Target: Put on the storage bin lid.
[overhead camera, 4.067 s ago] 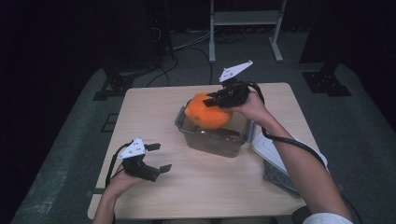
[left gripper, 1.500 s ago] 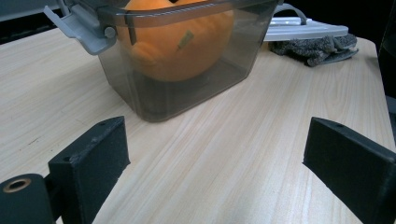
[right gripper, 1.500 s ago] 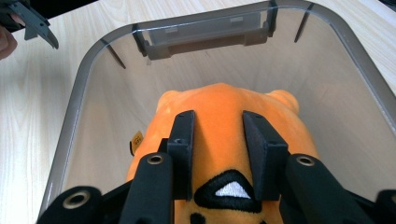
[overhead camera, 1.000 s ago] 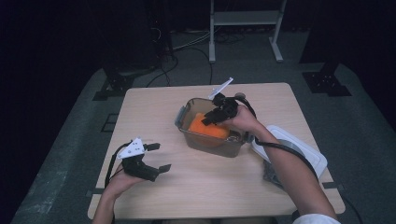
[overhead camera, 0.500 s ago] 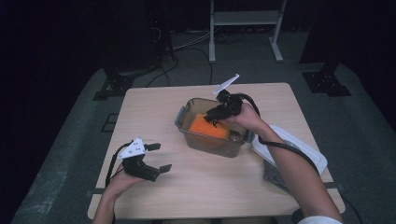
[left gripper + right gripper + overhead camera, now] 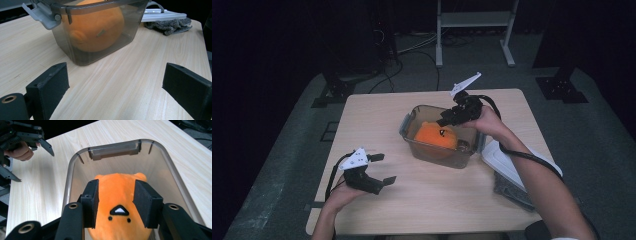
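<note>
The orange plush lay in the bin, straight below the right gripper, whose jaws had just been opening and stood clear above it; the left gripper, spread and empty, sat farther off.

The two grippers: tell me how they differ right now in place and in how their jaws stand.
The right gripper hangs over the clear box, above the orange plush toy; the left gripper sits low by the table's near edge. The left gripper's jaws stand wide apart; the right gripper's stand narrower and have just been opening, off the toy. Both hold nothing.
</note>
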Tool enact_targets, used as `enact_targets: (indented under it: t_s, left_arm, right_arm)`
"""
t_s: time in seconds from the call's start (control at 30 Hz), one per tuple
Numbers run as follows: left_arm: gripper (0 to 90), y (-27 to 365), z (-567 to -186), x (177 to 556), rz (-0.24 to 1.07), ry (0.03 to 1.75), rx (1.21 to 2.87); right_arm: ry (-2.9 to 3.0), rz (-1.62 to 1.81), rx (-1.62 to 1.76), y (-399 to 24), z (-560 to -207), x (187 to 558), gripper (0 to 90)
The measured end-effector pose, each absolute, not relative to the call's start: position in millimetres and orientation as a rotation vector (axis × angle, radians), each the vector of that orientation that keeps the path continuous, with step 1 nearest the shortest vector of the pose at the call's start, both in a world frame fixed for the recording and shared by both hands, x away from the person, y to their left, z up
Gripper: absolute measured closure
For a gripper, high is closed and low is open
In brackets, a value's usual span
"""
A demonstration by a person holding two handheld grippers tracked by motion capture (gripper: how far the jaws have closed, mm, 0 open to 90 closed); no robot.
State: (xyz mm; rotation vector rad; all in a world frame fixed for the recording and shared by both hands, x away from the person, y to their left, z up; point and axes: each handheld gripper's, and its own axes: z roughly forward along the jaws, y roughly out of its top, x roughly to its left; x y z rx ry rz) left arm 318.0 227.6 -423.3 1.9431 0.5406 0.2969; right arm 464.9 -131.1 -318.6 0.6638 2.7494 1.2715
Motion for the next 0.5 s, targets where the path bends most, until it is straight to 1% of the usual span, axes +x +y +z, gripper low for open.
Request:
enact_targets:
  t_s: [0.5]
  left_arm:
    - [5.8,227.5,-424.0,318.4,0.295,0.545,1.946]
  right_arm:
    - [2.680,1.270,0.703,-174.0,-302.5,449.3,50.4]
